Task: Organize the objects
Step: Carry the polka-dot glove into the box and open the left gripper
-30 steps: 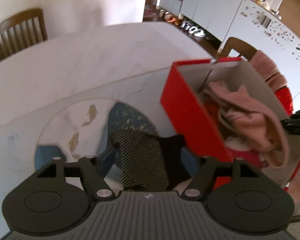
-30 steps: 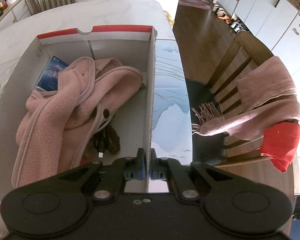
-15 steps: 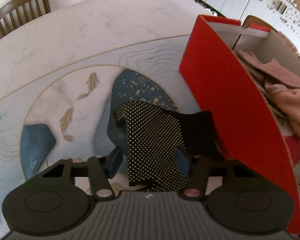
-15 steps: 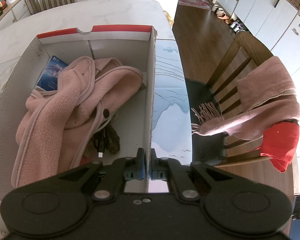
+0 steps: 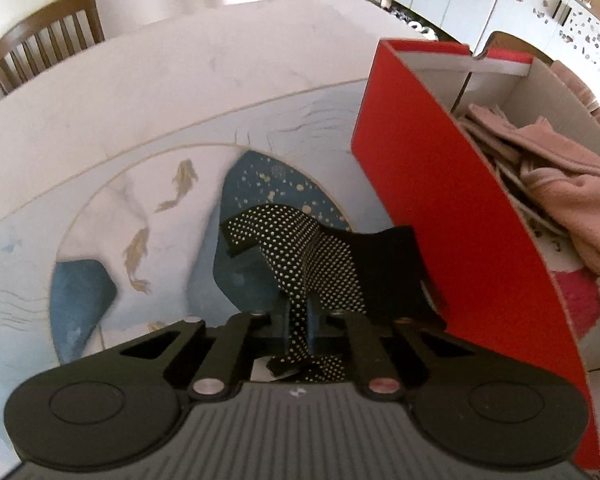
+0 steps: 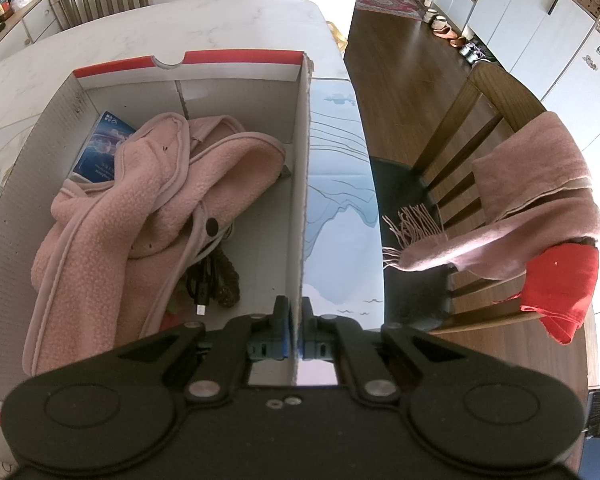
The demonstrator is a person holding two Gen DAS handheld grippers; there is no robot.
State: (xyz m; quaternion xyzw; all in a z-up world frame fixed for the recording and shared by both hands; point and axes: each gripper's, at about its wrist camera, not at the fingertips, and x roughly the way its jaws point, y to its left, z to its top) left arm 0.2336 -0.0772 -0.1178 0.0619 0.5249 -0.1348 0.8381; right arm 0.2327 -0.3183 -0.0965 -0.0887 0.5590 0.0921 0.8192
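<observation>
My left gripper [image 5: 298,326] is shut on a black cloth with pale dots [image 5: 300,248] that lies on the patterned mat beside the red box [image 5: 452,216]. My right gripper [image 6: 296,332] is shut on the right wall of the same box [image 6: 302,184], pinching the cardboard edge. Inside the box lie a pink fleece garment [image 6: 148,200], a blue booklet [image 6: 100,148] and a dark cable [image 6: 212,280]. The pink garment also shows in the left wrist view [image 5: 560,184].
A blue and white mat with gold fish [image 5: 140,240] covers the white marble table [image 5: 180,88]. A wooden chair [image 6: 480,184] with a pink scarf [image 6: 540,200] and a red cloth [image 6: 560,284] stands at the table's right edge. Another chair [image 5: 48,44] stands far left.
My left gripper has come down onto the dotted cloth and its jaws have shut on it. The right gripper has kept its hold on the box wall.
</observation>
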